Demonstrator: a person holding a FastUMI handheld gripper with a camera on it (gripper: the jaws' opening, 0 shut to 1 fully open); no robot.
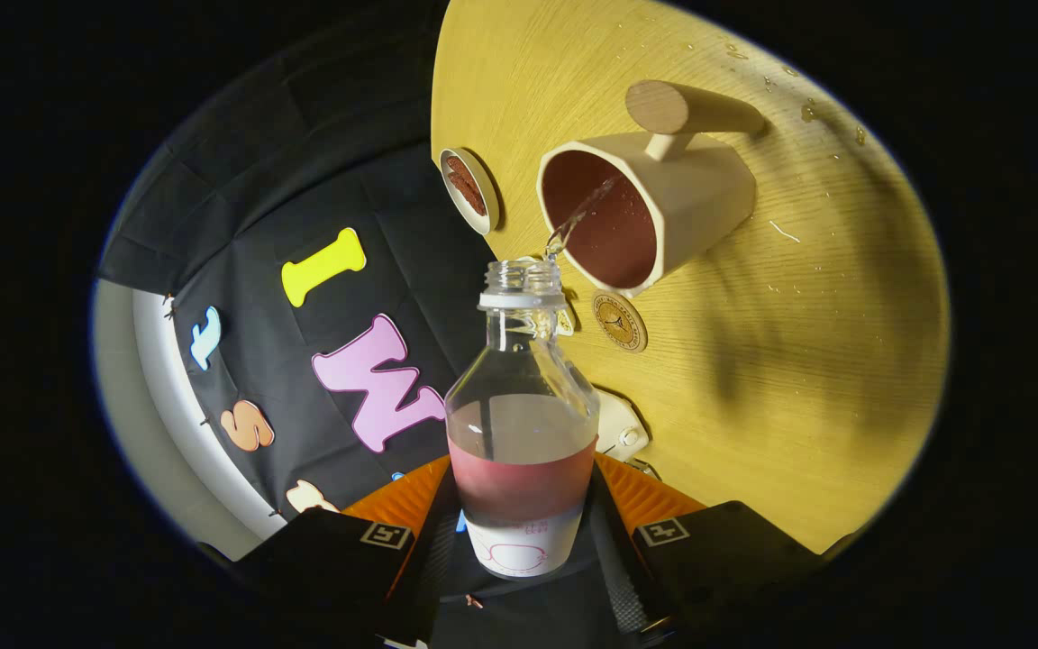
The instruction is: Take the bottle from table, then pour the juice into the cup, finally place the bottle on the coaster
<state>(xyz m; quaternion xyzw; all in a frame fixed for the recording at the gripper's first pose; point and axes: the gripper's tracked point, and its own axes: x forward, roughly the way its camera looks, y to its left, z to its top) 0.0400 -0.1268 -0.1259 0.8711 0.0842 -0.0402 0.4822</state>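
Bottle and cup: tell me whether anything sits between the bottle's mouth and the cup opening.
Nothing visible does. The gripper is shut on the bottle; its open mouth sits just short of the cup, and only the juice stream crosses that gap.

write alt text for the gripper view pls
The tongs grip a clear bottle, tilted so a thin stream of juice runs into a beige cup with a wooden handle. Nearby on the wooden table lie a round coaster and a small dish.
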